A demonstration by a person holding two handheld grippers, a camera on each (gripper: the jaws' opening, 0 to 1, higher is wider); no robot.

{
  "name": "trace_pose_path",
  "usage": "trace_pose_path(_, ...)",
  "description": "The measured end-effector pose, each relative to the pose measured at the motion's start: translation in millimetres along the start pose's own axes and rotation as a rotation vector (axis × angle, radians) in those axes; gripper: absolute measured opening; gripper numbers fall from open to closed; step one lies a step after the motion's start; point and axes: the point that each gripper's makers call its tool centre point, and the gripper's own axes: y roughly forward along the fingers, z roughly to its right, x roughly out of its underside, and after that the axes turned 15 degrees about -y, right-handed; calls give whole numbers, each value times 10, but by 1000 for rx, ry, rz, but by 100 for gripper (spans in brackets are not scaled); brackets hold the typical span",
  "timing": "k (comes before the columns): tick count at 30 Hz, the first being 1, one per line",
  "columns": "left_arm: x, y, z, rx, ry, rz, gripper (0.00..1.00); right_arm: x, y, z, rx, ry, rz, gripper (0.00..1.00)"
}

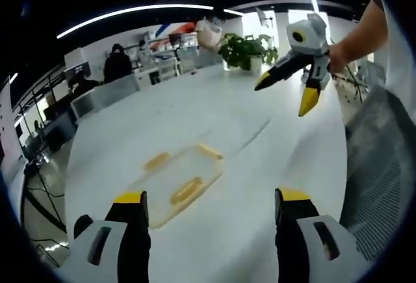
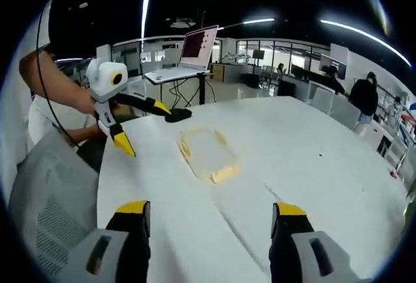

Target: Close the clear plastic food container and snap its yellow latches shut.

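Left gripper (image 1: 211, 211), near in the left gripper view: jaws spread wide, nothing between them, hovering over the near part of the white desk (image 1: 260, 166). Right gripper (image 2: 209, 221), near in the right gripper view: jaws likewise parted and empty, above the desk on the opposite side. Each gripper shows in the other's camera, lifted off the desk with jaws splayed, held by a person's hand. Next out, the clear plastic food container (image 1: 179, 179) lies flat near the middle of the desk, well in from every edge, between the two grippers and touched by neither. Yellow latches (image 1: 186, 190) sit along its rim; at least three visible in the left gripper view, one at the end nearest the right gripper (image 2: 223, 174) in the other. Whether the lid is fully seated or the latches are snapped down, cannot tell — too blurred. Judgement: thin rigid plastic, light, slick on this smooth desk, so it will likely skate if pushed from one side; better to pin the lid top with one gripper and press each latch flap down at its outer edge with the other. Latches are stiff hinged tabs, need a firm press. Farthest: potted plant (image 1: 246, 52) at the far desk edge, laptop (image 2: 188, 55) on a stand beyond the desk, seated people at workstations.
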Motion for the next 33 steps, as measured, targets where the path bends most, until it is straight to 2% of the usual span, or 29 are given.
trace_pose_path(9,-24,23,-141,-5,22,-11,78,-39,112,84,-27,-46,-10,73)
trace_pose_path(22,32,34,-301,-21,36,-44,77,-107,305,181,-65,-64,0,73)
trace_pose_path(29,17,54,-383,-1,36,-61,75,-162,424,227,-102,-82,-4,72)
trace_pose_path(33,38,48,-459,-15,53,-77,73,-160,501,212,-131,-108,-14,72)
